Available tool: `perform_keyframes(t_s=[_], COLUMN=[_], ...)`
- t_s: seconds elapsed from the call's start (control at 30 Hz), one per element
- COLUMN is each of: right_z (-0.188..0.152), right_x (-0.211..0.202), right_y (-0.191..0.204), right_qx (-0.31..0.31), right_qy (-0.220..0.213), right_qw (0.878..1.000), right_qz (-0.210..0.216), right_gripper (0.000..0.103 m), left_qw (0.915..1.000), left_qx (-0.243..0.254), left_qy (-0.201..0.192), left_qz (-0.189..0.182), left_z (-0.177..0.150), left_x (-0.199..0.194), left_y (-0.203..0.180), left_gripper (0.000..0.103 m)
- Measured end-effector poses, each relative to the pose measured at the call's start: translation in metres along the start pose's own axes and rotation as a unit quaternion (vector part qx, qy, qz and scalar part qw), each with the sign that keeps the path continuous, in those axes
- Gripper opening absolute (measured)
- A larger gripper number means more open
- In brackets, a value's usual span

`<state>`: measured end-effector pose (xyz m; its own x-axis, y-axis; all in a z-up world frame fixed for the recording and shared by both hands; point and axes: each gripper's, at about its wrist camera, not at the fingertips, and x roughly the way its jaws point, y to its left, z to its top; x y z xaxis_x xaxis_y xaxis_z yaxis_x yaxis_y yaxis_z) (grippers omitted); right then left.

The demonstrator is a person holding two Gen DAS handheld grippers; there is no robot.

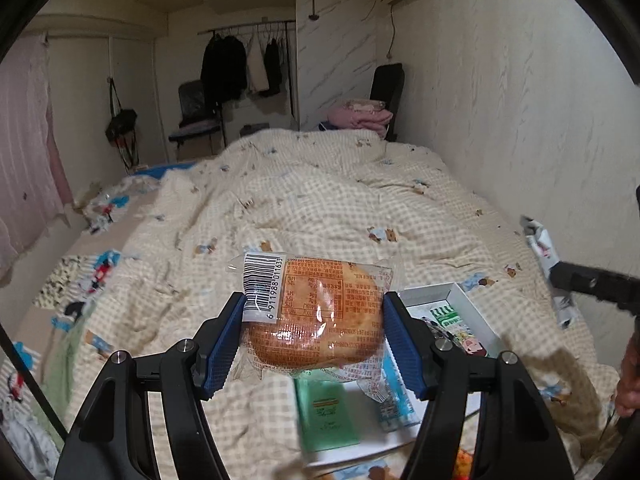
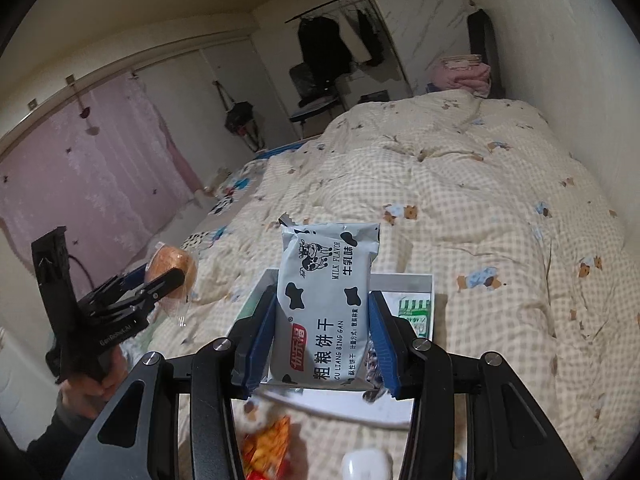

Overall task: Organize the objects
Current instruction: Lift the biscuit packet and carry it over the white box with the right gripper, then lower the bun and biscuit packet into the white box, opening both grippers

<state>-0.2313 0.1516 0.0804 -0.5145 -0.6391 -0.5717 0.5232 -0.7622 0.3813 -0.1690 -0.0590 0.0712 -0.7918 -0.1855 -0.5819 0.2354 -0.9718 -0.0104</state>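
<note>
My left gripper [image 1: 316, 340] is shut on a wrapped round bread bun [image 1: 316, 332] in clear plastic with a barcode label, held above the bed. It also shows in the right wrist view [image 2: 172, 276] at the left. My right gripper [image 2: 320, 344] is shut on a grey milk-flavour biscuit packet [image 2: 324, 312] with cow spots, held upright above a white open box [image 2: 420, 280]. The box [image 1: 460, 296] lies on the checked quilt and holds a green-striped packet [image 1: 448, 316], a green flat pack [image 1: 326, 416] and a light blue packet [image 1: 394, 396].
The cream checked quilt [image 2: 480, 184] covers the bed, with a wall along its right side. An orange-red snack bag [image 2: 268, 448] and a white object [image 2: 366, 464] lie near the bed's front. Chairs, hanging clothes and pink folded blankets [image 1: 360, 114] stand at the far end.
</note>
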Motion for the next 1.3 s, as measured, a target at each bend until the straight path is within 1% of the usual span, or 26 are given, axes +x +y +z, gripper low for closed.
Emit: perform_keyframes(t_s=[0.13,0.2,0.3,0.43,0.5,0.63,0.77,0.83,0.9,1.0,1.07,1.2,1.3], right_z=[-0.009,-0.01,-0.021,-0.037,-0.041,-0.049,-0.058,-0.06,-0.064,-0.07,-0.073,-0.074,-0.074], right_x=[0.025,0.037,0.057,0.075,0.083,0.095,0.109,0.116,0.124,0.131,0.134,0.131,0.129], right_y=[-0.007,-0.012,-0.019,-0.028,-0.029,-0.026,-0.02,-0.016,-0.01,-0.007,-0.007,-0.008,-0.01], right_qx=[-0.004,-0.002,0.006,0.02,0.023,0.02,0.013,0.005,-0.008,-0.024,-0.025,-0.027,-0.023], right_qy=[0.007,0.016,0.038,0.06,0.069,0.085,0.107,0.123,0.138,0.153,0.161,0.158,0.159], right_qw=[1.0,1.0,0.999,0.998,0.997,0.996,0.994,0.992,0.99,0.988,0.986,0.986,0.987], right_qz=[-0.013,-0.021,-0.028,-0.018,-0.02,-0.02,-0.003,0.002,-0.005,-0.027,-0.033,-0.036,-0.033], right_gripper=[0.047,0.047,0.047,0.047,0.047,0.047,0.047,0.047,0.047,0.047,0.047,0.047,0.048], left_qw=[0.9994,0.9989,0.9978,0.9954,0.994,0.9933,0.9894,0.99,0.9911,0.991,0.9902,0.9883,0.9881], left_qx=[-0.013,-0.011,-0.008,-0.018,-0.015,0.007,0.003,0.01,0.026,0.052,0.067,0.088,0.078], left_qy=[0.018,0.026,0.048,0.077,0.091,0.108,0.131,0.131,0.126,0.123,0.122,0.124,0.131], left_qz=[-0.027,-0.038,-0.046,-0.054,-0.058,-0.041,-0.062,-0.052,-0.035,-0.014,-0.01,-0.007,-0.017], left_z=[-0.006,-0.013,-0.023,-0.034,-0.04,-0.052,-0.059,-0.059,-0.06,-0.064,-0.067,-0.07,-0.071], left_x=[0.027,0.039,0.054,0.071,0.079,0.09,0.091,0.089,0.089,0.088,0.087,0.084,0.081], left_y=[-0.004,-0.01,-0.018,-0.022,-0.026,-0.037,-0.04,-0.042,-0.044,-0.048,-0.05,-0.054,-0.05], left_gripper=[0.071,0.071,0.071,0.071,0.071,0.071,0.071,0.071,0.071,0.071,0.071,0.073,0.075])
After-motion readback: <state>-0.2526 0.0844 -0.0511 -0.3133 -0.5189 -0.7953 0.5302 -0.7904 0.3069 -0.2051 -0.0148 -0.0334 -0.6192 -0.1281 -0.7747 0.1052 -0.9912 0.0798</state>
